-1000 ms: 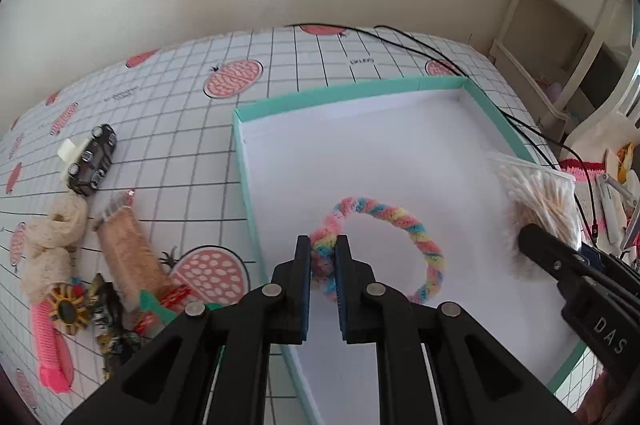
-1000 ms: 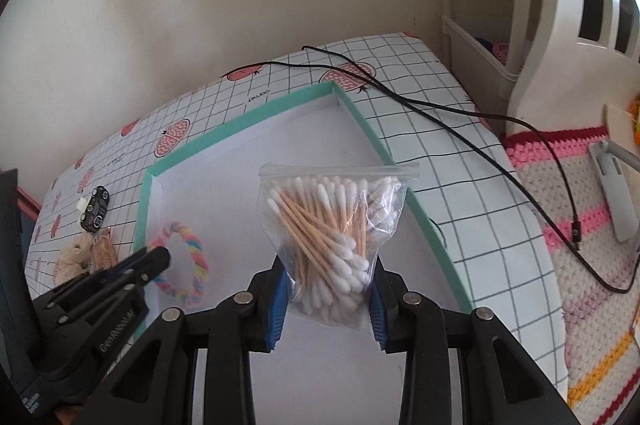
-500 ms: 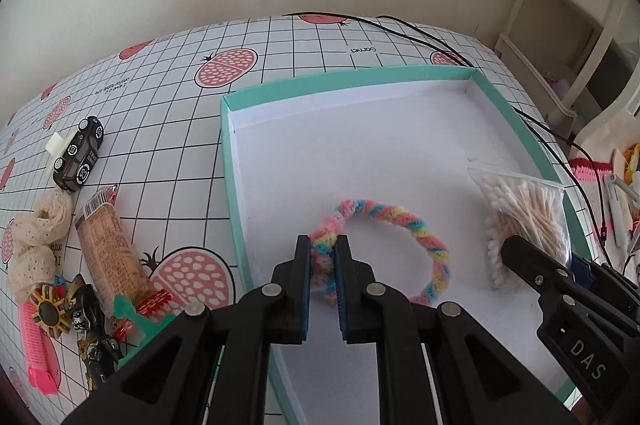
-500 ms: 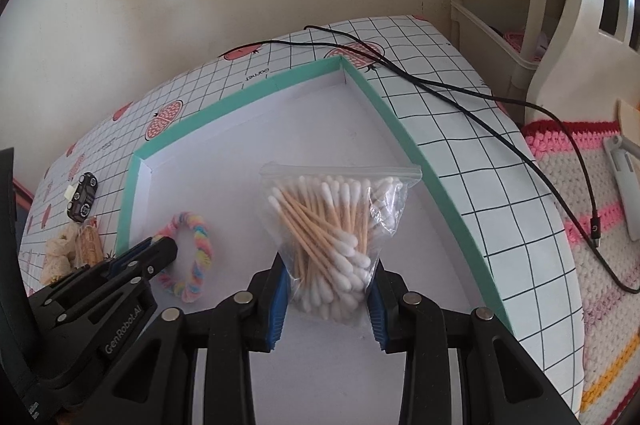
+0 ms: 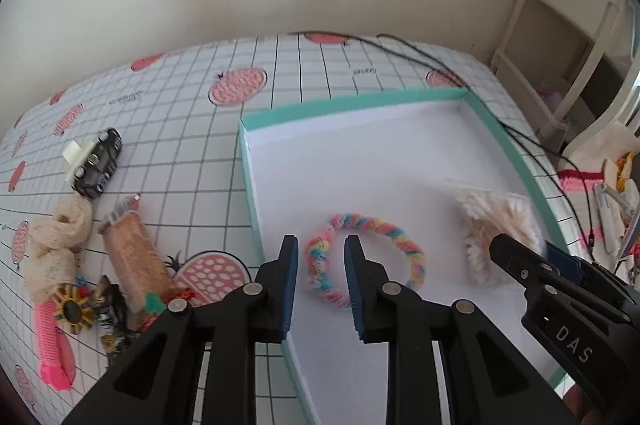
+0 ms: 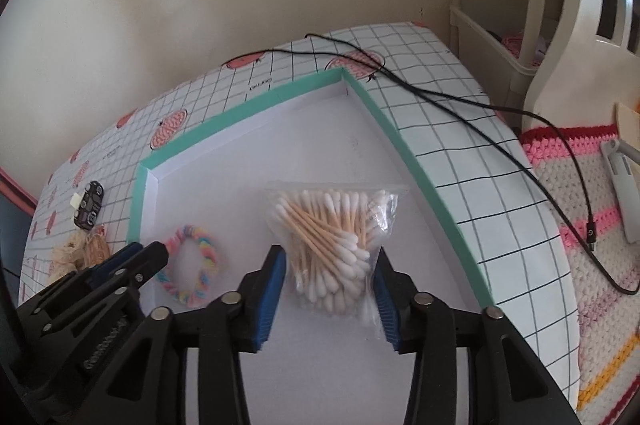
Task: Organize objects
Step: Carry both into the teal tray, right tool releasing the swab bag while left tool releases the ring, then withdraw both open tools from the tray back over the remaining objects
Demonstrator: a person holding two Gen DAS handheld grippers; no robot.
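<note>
Both tools have opened since the earlier frames: the left tool has let go of the scrunchie, and the right tool has let go of the swab bag. Each now stands with jaws spread wide, holding nothing, straddling what it dropped. Scrunchie and bag lie in the tray, the scrunchie near its left wall, the bag toward the right wall. One risk is a jaw pad snagging the fuzzy scrunchie or the bag's loose plastic as a tool pulls back, dragging it out. Left of the tray on the surface wait a toy car, a snack packet, lace and a pink comb, crowded enough that grabbing one may disturb its neighbours.
</note>
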